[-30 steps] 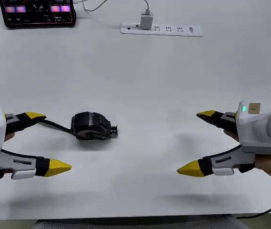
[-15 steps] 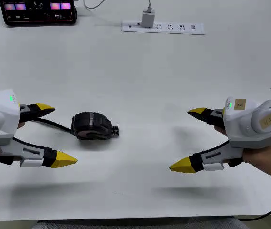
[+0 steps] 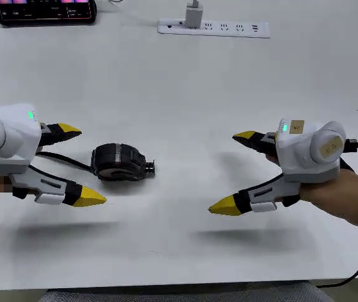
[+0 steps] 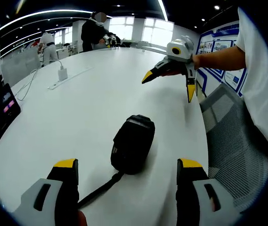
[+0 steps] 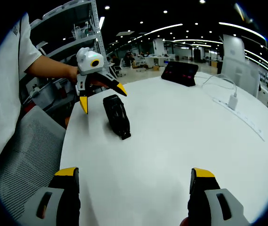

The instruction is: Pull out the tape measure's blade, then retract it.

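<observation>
The tape measure [image 3: 119, 163] lies left of centre on the surface [image 3: 179, 94], blade apparently wound in. The left gripper [image 3: 84, 165] is just beside it and the right gripper [image 3: 229, 171] well apart, each with jaws apart.

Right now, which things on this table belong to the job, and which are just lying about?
Part of the job:
- tape measure, blade not pulled out
- left claw, open, close to it
- right claw, open, farther off

Just lying about:
- power strip
- white plug in the strip
- dark screen device at the far side
</observation>
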Tool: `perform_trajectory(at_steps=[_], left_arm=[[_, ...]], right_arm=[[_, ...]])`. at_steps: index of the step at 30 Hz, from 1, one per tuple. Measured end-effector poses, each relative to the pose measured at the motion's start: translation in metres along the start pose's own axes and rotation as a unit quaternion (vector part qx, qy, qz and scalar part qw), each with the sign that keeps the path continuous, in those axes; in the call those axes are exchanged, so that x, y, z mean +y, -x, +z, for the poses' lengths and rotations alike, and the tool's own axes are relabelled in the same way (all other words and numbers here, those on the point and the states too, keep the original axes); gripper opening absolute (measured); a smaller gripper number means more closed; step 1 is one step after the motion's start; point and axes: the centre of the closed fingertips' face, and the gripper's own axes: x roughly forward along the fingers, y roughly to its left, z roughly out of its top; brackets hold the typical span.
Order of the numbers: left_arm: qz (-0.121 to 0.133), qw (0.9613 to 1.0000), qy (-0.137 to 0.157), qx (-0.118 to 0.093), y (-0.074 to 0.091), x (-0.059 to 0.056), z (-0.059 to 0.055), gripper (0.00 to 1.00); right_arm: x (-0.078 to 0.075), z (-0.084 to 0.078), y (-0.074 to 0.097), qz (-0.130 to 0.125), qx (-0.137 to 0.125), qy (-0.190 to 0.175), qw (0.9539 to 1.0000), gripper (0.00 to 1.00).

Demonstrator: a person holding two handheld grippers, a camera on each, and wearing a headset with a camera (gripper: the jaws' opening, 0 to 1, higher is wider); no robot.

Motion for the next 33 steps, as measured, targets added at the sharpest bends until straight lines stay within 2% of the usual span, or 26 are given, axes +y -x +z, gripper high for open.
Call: perform_trajectory(at_steps=[5, 16, 21, 33], left_arm=[[-0.011, 0.9998, -0.012, 0.007, -0.008, 0.0, 0.0, 0.78], [-0.021, 0.9987, -0.04, 0.023, -0.021, 0.0, -0.001, 0.57], [-0.032, 0.9982, -0.043, 0.027, -0.026, -0.001, -0.003, 0.51], [-0.045, 0.9966, -0.057, 0.038, -0.033, -0.002, -0.004, 0.38]], right_arm=[[-0.002, 0.003, -0.013, 0.008, 0.002, 0.008, 0.9999, 0.95], [-0.005, 0.008, -0.037, 0.024, 0.006, 0.032, 0.9992, 0.83], [-0.008, 0.007, -0.048, 0.032, 0.007, 0.041, 0.9986, 0.79], [-0.002, 0.01, -0.067, 0.054, 0.013, 0.046, 0.9974, 0.75]])
